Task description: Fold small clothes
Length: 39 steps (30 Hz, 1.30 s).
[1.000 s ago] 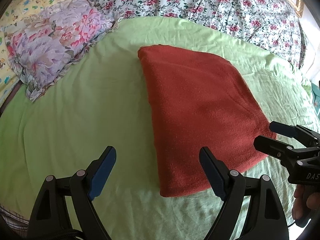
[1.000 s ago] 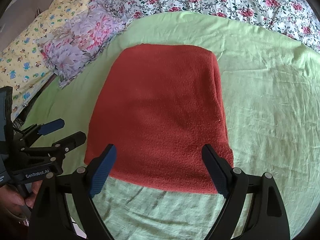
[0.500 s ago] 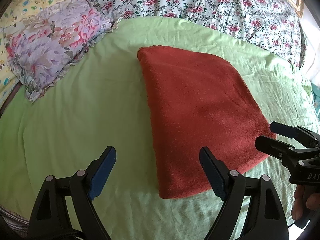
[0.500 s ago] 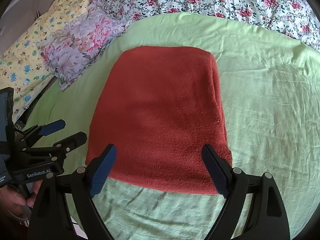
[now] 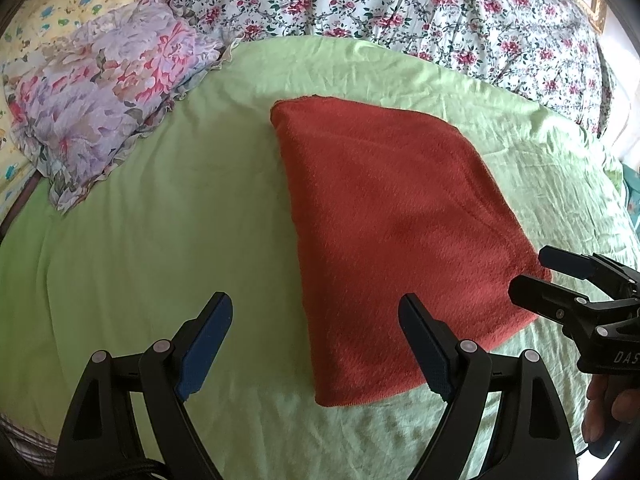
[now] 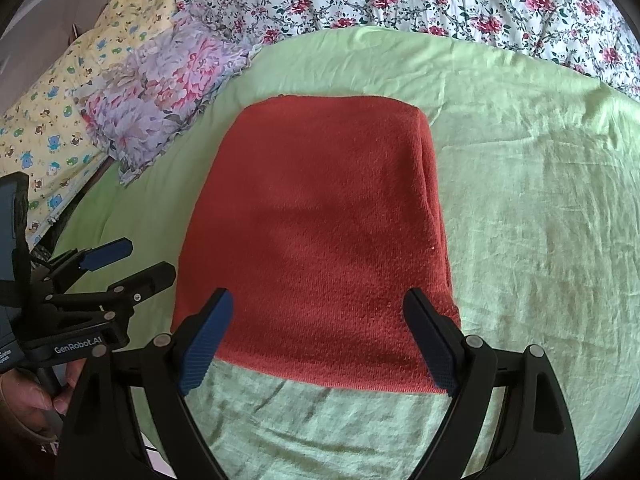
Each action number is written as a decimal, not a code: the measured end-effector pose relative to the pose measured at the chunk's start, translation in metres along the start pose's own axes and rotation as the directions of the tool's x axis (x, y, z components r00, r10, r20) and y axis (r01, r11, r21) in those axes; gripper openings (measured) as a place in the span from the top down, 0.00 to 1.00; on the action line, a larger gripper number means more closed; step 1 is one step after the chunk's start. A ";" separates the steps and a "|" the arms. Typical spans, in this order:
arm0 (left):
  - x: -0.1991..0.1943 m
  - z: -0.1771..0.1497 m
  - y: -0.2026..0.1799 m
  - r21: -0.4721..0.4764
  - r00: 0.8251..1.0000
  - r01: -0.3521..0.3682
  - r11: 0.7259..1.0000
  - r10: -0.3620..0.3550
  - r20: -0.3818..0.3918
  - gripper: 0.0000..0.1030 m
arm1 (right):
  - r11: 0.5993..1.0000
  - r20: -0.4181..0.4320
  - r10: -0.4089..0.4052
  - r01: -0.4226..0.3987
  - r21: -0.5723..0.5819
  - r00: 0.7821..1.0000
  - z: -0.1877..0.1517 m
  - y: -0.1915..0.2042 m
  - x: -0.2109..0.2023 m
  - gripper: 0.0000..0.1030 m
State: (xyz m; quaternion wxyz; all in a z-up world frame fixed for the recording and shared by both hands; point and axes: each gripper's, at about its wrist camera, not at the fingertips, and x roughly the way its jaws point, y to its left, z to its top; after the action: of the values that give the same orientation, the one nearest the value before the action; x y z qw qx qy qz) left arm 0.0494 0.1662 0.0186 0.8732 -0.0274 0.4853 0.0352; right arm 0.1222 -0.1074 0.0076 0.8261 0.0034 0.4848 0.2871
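Red folded cloth [image 6: 320, 232] flat on green sheet [image 6: 540, 200], ahead of right gripper [image 6: 318, 336], jaws spread, empty. Left gripper [image 5: 316, 344] likewise spread, empty, over cloth's near left corner. Floral pillow [image 5: 100, 100] well apart, far left.

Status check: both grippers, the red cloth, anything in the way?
Left gripper open, empty, at the near left corner of the red cloth. Right gripper open, empty, at its near edge. Cloth folded flat on green sheet. Nothing in the way.
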 end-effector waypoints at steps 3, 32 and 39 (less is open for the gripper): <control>0.000 0.000 0.000 -0.001 1.000 -0.001 1.000 0.001 0.000 0.17 | 1.000 0.002 0.000 0.000 0.001 1.000 0.001 0.000 0.000 0.16; 0.004 0.005 -0.002 -0.004 1.000 -0.008 1.000 0.008 -0.006 0.17 | 1.000 -0.002 0.007 -0.007 0.002 1.000 0.007 -0.003 0.002 0.16; 0.004 0.006 -0.001 -0.001 1.000 -0.008 1.000 0.008 0.005 0.17 | 1.000 0.002 0.007 -0.007 0.004 1.000 0.009 -0.003 0.003 0.15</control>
State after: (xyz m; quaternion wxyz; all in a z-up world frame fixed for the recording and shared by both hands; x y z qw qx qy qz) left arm 0.0563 0.1659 0.0184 0.8743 -0.0256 0.4831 0.0391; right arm 0.1318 -0.1066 0.0087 0.8256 0.0069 0.4844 0.2892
